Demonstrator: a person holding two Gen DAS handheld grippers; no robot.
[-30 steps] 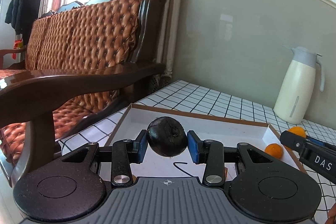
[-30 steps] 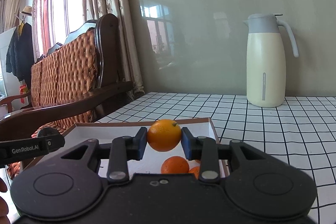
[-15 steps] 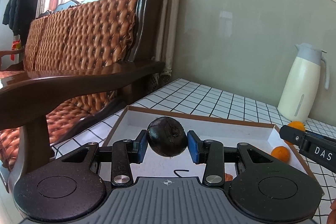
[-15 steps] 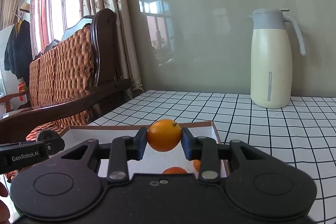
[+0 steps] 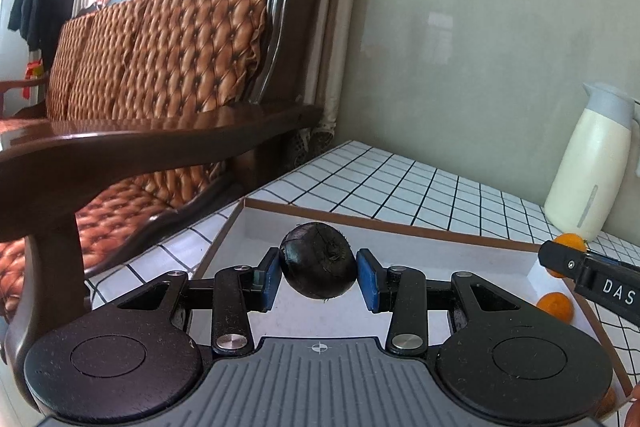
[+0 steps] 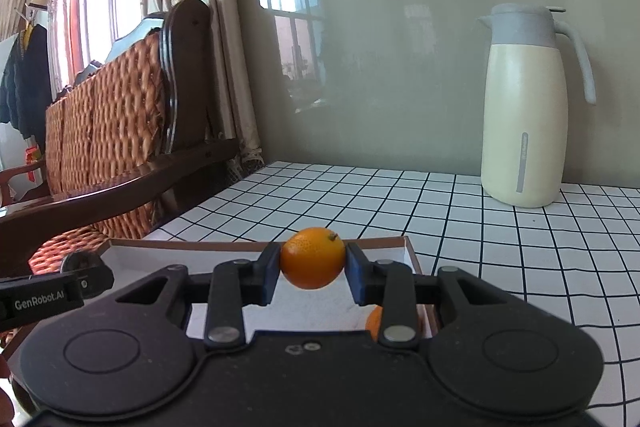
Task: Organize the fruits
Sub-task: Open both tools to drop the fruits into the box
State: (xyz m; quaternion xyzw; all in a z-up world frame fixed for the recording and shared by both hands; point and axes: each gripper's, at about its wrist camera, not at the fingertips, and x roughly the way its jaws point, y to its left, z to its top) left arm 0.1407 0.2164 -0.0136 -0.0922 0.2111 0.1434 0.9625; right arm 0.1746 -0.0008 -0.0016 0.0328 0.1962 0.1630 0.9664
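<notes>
Your left gripper [image 5: 318, 273] clamps a dark round fruit [image 5: 318, 261] between its blue pads, above the white tray [image 5: 400, 239]. Your right gripper [image 6: 313, 267] has an orange [image 6: 313, 258] between its pads, jaws easing apart. At four o'clock from the dark fruit, one loose orange [image 5: 556, 306] lies in the tray.

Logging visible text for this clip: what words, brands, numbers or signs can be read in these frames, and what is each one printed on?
"GenRobot.AI": white print on the black left gripper body, at the left edge of the right wrist view.
"DAS": white letters on the black right gripper body, cut off by the right edge of the left wrist view, so likely incomplete.
Cream thermos jug with grey lid: only a plain grey stripe, no text.
Nothing else is readable.
</notes>
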